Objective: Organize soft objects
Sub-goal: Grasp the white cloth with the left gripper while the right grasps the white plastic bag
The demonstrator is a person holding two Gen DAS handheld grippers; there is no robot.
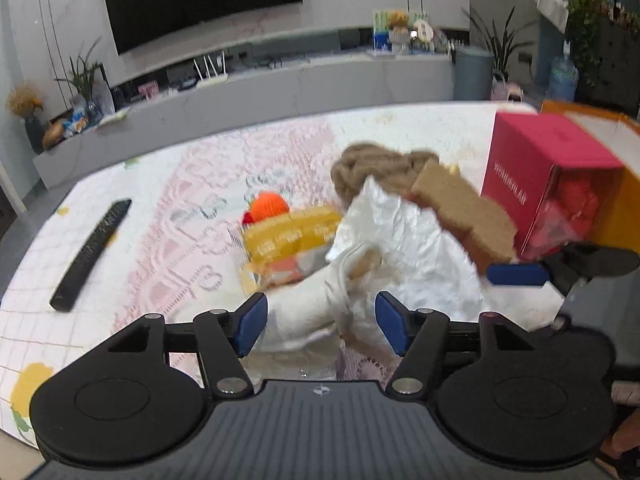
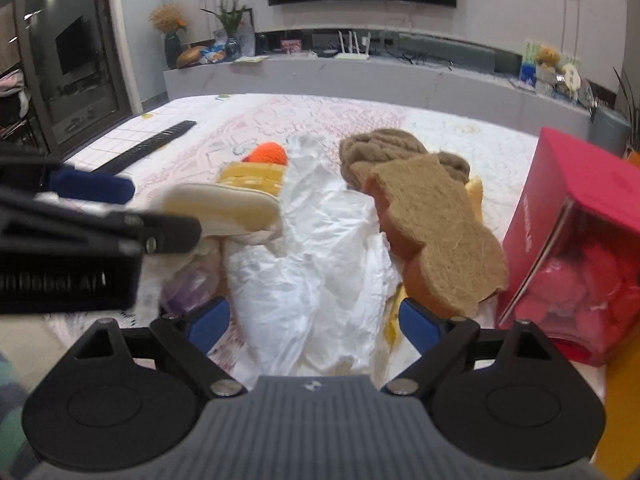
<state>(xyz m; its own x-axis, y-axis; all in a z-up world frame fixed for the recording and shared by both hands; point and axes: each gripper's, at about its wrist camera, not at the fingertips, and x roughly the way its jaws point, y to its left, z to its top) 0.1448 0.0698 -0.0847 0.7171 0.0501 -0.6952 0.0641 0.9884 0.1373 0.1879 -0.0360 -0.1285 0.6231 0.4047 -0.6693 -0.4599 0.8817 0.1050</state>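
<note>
We hold both tongs apart, clamped on nothing: the left tongs straddle a cream cloth roll, the right tongs a white plastic bag. Both lie on the counter. The bag is light, limp and slippery; grip a bunched fold. The brown fibre pad is stiffer; take its edge.
</note>
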